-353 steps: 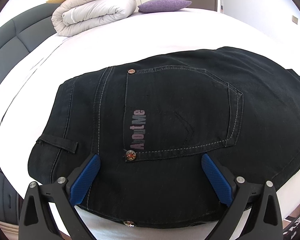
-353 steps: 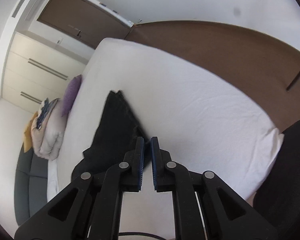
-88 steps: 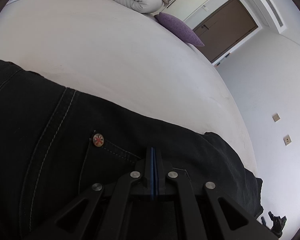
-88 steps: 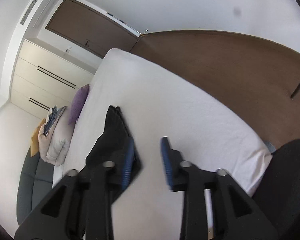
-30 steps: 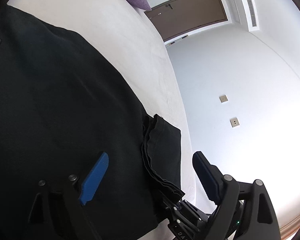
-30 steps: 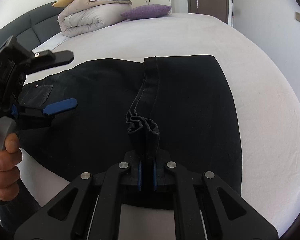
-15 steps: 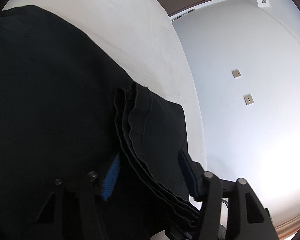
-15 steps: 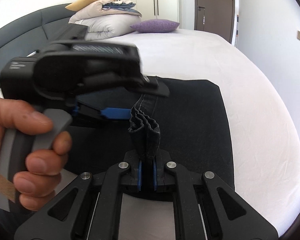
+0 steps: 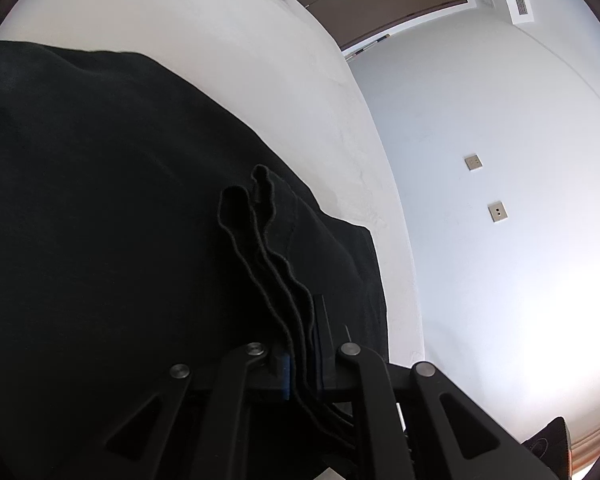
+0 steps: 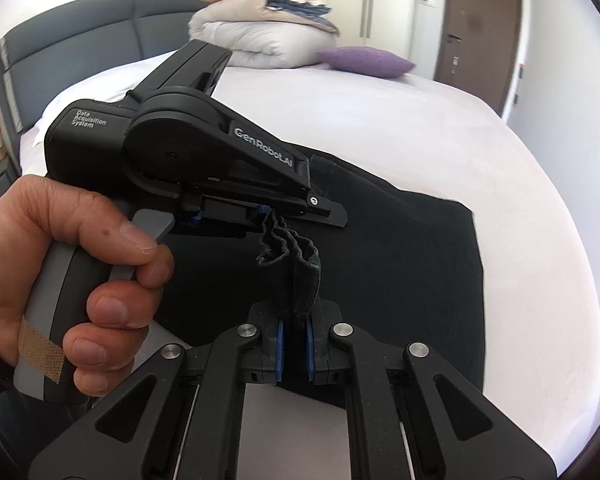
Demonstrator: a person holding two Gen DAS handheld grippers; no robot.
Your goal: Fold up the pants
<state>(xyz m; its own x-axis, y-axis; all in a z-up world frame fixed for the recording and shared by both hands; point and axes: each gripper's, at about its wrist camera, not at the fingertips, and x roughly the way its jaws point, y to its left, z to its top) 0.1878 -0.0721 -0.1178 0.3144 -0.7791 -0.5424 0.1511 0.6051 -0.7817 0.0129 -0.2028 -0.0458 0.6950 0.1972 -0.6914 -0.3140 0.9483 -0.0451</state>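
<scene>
Pinching the stacked hems between them, both claws now share one bunch of black cloth: the right gripper (image 10: 294, 344) has its blue pads pressed together on a thick wad of leg ends rising straight out of its tips, and the left gripper (image 9: 302, 364) has just been closing, with the wavy hem edges caught between its pads where they run forward and up from its fingertips. Seen from the right claw, the left one crosses just ahead and to the left, held by a hand (image 10: 66, 280) wrapped round its grey handle, and its tips meet the same bunch just above the right claw's tips. The pants (image 10: 400, 264) lie spread flat on the white bed (image 10: 420, 132) beyond and to the right of the right claw, with only the hem end lifted. Two grips on one hem make sense as a way to keep the layers aligned and the edge taut, so the leg ends can probably be carried over toward the waist as a single flap. A folded duvet (image 10: 268, 42) and a purple pillow (image 10: 366, 62) sit far ahead, well apart from the cloth.
</scene>
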